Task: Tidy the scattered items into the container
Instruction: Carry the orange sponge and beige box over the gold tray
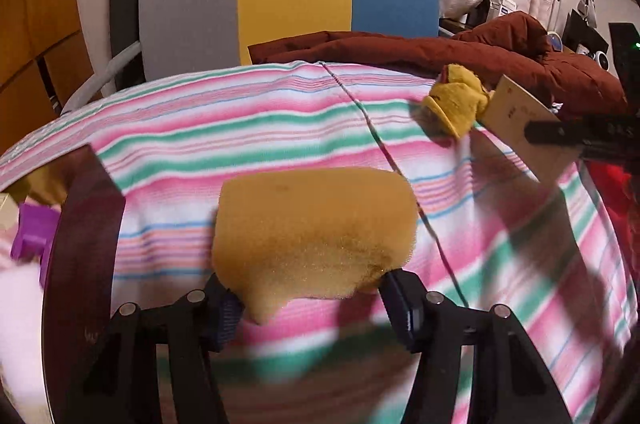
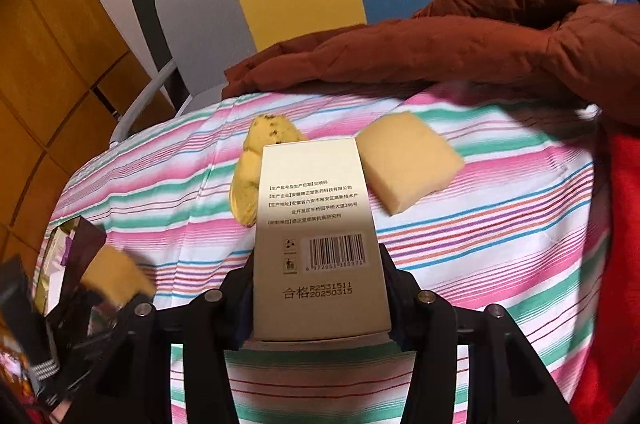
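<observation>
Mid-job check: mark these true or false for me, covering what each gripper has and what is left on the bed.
1. The left gripper holds a yellow sponge. True.
2. The right gripper is empty. False: it is shut on a beige box with a barcode.
3. A pale sponge block lies on the striped sheet. True.
4. The brown jacket is in the container. False: it lies along the far edge of the striped sheet.
5. A yellow cloth lies on the sheet, partly hidden behind the held box in the right wrist view. True.
</observation>
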`<state>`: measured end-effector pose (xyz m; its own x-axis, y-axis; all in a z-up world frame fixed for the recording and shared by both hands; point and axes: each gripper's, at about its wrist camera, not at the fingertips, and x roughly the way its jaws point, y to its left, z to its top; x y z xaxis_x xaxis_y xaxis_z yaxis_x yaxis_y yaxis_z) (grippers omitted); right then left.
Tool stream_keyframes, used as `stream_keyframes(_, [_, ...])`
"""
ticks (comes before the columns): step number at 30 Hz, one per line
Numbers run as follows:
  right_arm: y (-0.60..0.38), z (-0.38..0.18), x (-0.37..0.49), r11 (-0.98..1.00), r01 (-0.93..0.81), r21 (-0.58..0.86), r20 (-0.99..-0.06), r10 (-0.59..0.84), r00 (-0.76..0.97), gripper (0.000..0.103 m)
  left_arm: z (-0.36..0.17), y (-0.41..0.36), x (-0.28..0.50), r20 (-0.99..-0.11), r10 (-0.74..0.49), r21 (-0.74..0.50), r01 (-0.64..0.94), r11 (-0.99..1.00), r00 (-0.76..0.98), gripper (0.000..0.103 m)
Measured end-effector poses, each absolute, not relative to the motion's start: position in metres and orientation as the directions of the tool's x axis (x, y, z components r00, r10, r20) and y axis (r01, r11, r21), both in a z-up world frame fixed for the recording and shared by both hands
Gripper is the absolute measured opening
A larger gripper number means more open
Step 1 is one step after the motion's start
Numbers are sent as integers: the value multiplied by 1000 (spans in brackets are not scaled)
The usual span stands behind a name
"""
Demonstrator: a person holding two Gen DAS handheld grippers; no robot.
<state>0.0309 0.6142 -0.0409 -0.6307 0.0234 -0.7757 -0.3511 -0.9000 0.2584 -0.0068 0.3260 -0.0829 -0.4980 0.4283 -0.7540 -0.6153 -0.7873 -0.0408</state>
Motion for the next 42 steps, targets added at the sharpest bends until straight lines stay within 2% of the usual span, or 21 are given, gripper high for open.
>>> stream_keyframes(9, [591, -20, 36, -937, -306, 167, -714, 99, -693, 51, -75, 299, 8, -754, 465, -99, -619, -779, -464, 60])
stream_keyframes(16, [575, -12, 42, -938, -306, 165, -747, 84, -659, 51, -46, 285, 26, -713, 531, -133, -654, -744, -458, 60])
stream_keyframes(24, [510, 8, 53, -944, -206, 259, -736, -55, -674, 51, -14, 250, 41, -649, 598, -168, -678, -716, -470, 60])
stream_keyframes(35, [396, 15, 33, -934, -38, 354, -707, -241, -665, 51, -3, 151, 28, -628, 551, -194, -575, -795, -550, 60])
stream_keyframes(42, [325, 12, 16, -901, 48, 431, -694, -365, -620, 51, -13, 87, 21, -655, 482, -186, -494, -849, -582, 60])
